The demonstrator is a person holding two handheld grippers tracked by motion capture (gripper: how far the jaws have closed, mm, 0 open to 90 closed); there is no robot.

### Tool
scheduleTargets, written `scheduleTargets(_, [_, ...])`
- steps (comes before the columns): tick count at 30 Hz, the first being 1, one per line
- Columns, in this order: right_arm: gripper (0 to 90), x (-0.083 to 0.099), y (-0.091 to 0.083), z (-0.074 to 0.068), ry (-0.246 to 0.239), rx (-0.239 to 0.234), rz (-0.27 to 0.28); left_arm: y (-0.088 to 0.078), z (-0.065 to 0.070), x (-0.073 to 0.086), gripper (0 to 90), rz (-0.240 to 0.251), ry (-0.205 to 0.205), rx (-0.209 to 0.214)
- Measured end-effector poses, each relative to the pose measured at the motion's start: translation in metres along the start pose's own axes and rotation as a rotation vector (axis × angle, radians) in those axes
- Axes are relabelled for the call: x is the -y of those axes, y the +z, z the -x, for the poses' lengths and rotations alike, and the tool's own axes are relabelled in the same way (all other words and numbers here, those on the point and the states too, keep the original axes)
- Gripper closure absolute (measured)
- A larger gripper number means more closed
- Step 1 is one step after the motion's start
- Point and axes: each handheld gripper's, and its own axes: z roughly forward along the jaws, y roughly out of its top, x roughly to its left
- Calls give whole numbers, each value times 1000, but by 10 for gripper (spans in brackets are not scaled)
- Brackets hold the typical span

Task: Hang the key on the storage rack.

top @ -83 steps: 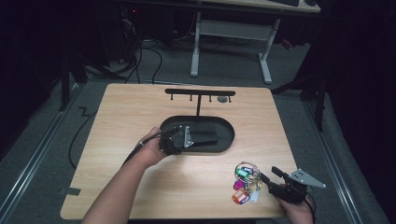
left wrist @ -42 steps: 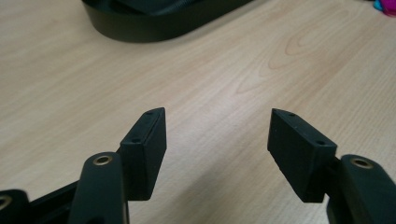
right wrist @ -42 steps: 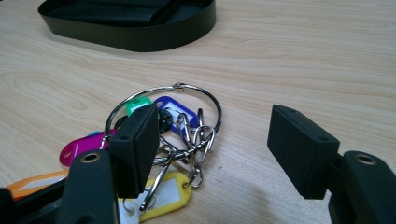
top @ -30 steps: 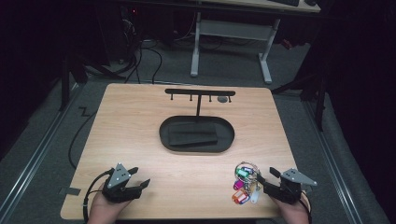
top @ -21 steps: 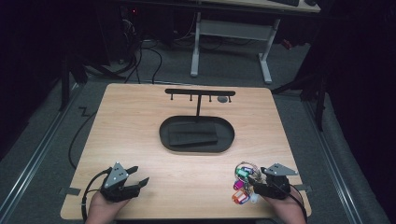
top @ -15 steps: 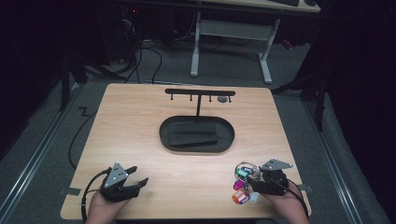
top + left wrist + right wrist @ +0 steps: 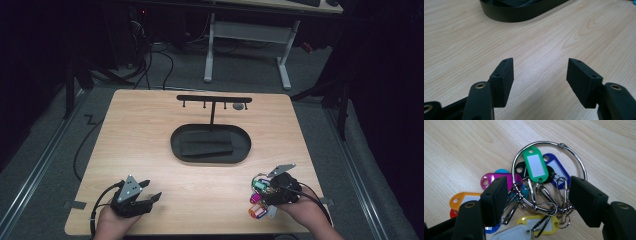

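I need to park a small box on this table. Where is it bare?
Bare wood lies between the left gripper and the key ring bundle, and on both sides of the black tray. The right gripper's corner is crowded.

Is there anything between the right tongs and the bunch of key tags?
Nothing visible. The right tongs stand open directly over the key tags, one jaw on each side of the metal ring, not yet pressing.

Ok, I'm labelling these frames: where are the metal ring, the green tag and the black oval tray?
metal ring [image 7: 577,160], right gripper view, on its bare right arc.
green tag [image 7: 535,165], right gripper view, on its white label.
black oval tray [image 7: 175,145], high view, on its left rim.
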Motion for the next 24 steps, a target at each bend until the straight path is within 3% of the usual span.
scheduleTargets(4, [338,-7,-2,-2,-22,-17,-44,-1,2,0,391,9,17,10])
scheduleTargets(6, [340,-9,-1,-2,-24,-25,-55,0,3,0,389,5,24,-1])
scheduleTargets(7, [346,-12,-2,-3,-39,-23,-84,1,2,1,390,-11,29,-16])
scheduleTargets(16, [356,-25,-1,-10,-131,-56,-173,0,-1,2,389,-18,15,-13])
scheduleTargets(21, [454,-36,4,-15,-184,-80,-242,3,2,2,388,-26,33,1])
scheduleTargets(24, [508,-39,7,-16,-187,-89,-258,4,3,2,388,-32,45,4])
